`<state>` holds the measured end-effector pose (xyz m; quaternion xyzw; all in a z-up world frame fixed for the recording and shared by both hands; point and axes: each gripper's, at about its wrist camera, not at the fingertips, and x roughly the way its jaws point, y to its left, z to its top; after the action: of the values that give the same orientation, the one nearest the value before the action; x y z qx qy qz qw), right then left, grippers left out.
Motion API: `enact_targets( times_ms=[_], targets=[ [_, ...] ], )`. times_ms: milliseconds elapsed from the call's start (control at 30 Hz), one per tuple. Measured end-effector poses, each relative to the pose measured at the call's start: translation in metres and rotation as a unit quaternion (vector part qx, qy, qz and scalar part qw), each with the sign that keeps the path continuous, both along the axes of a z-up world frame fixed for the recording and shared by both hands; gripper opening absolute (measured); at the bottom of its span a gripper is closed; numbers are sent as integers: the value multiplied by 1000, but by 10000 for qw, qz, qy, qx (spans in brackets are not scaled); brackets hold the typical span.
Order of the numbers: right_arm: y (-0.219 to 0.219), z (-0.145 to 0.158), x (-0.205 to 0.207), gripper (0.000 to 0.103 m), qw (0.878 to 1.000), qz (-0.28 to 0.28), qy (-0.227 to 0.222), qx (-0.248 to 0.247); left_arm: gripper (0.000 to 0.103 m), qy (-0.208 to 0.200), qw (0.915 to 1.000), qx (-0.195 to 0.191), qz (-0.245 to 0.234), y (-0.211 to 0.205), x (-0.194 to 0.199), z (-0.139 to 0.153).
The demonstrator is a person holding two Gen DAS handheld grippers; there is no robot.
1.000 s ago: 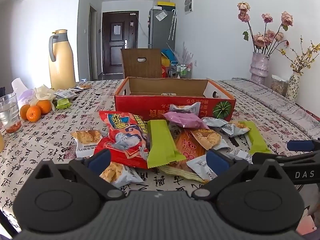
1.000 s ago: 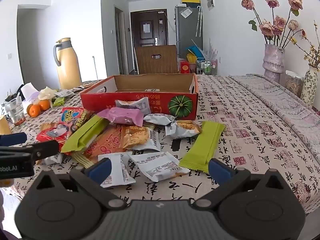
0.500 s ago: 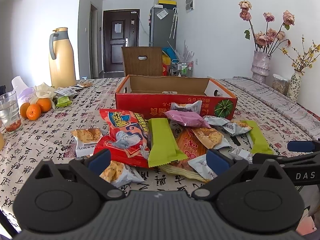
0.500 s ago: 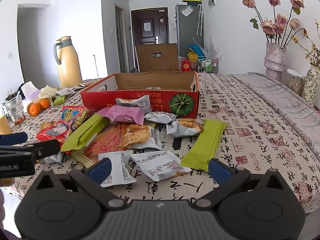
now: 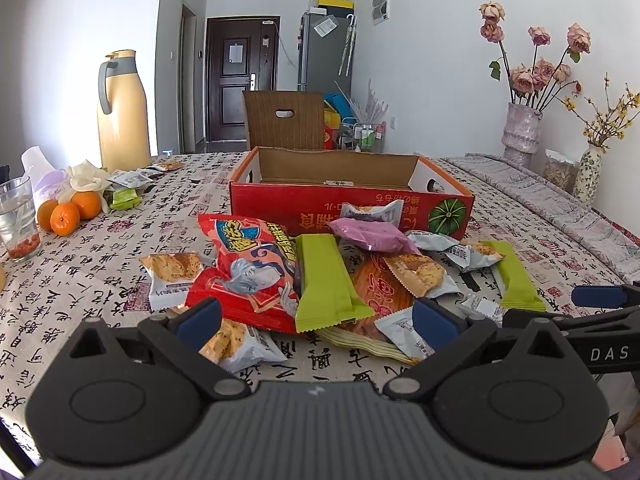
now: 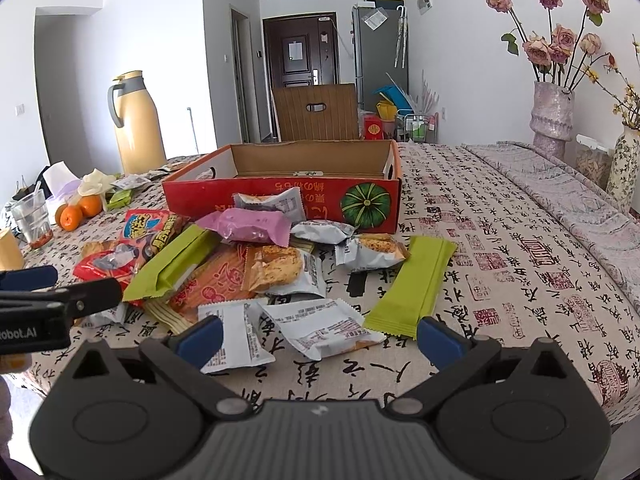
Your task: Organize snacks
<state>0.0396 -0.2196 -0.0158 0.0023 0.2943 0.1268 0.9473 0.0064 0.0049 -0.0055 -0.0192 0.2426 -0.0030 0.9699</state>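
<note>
A heap of snack packets lies on the table in front of an open red cardboard box. The heap holds a big red chip bag, a green bar, a pink packet, a second green bar and several white packets. My left gripper is open at the heap's near edge, holding nothing. My right gripper is open over white packets, holding nothing. The box looks empty inside.
A yellow thermos jug, oranges and a glass stand at the left. Vases with dried flowers stand at the far right on a folded grey cloth. A brown chair back rises behind the box.
Both grippers have edged slightly forward and upward toward the heap. Nothing was picked up or moved.
</note>
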Motion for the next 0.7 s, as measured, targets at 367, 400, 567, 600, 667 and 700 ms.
enact_targets(
  times_ms=[367,400,567,600,667,700],
  targets=[
    [0,0,0,103,10000,-1,-2,-2,103,13,10000,-15,14,0,-1,0],
    [0,0,0,103,10000,-1,-3,-1,103,14,10000,-14,16,0,-1,0],
    [0,0,0,103,10000,-1,3,0,103,20,10000,-15,16,0,-1,0],
    [0,0,0,103,10000,1,6,0,103,17,10000,-15,14,0,-1,0],
    [0,0,0,103,10000,-1,0,0,103,16,10000,-17,14,0,-1,0],
    [0,0,0,103,10000,-2,1,-1,103,15,10000,-18,14,0,-1,0]
  ],
)
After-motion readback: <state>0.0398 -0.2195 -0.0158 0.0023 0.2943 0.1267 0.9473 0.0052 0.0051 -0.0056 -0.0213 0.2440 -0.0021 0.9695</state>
